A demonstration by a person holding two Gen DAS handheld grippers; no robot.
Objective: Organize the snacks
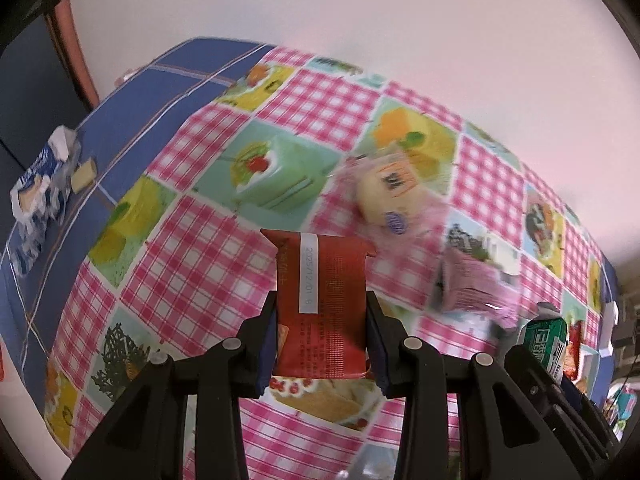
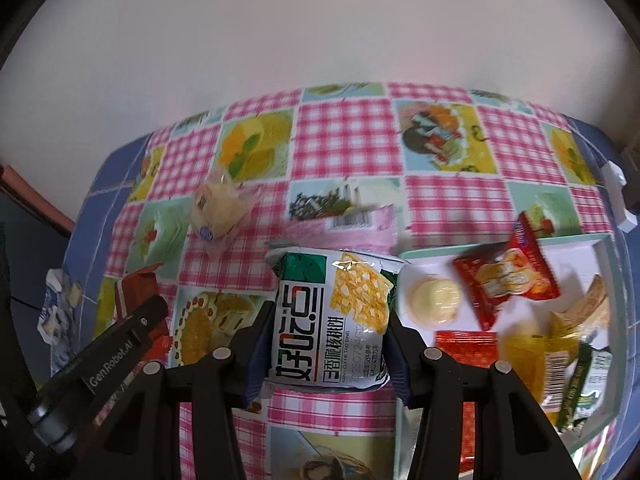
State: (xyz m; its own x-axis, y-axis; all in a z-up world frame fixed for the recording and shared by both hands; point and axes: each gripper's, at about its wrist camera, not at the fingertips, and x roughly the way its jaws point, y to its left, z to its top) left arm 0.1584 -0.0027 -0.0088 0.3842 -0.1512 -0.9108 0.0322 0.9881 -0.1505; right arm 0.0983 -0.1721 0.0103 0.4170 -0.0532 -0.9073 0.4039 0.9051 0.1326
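Left wrist view: left gripper (image 1: 322, 322) clamps a red packet (image 1: 322, 304) above the checked cloth (image 1: 192, 280).

Right wrist view: right gripper (image 2: 326, 340) grips a green-white packet (image 2: 332, 320) beside the tray (image 2: 576, 246), which holds several snacks.

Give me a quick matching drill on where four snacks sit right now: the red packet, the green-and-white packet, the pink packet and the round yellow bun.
Things:
1. red packet
2. green-and-white packet
3. pink packet
4. round yellow bun

Places:
A. lying on the white tray
B. clamped in the right gripper
C. lying on the checked tablecloth
D. clamped in the left gripper

Pairs: 1-D, 2-B, 3-C, 4-A
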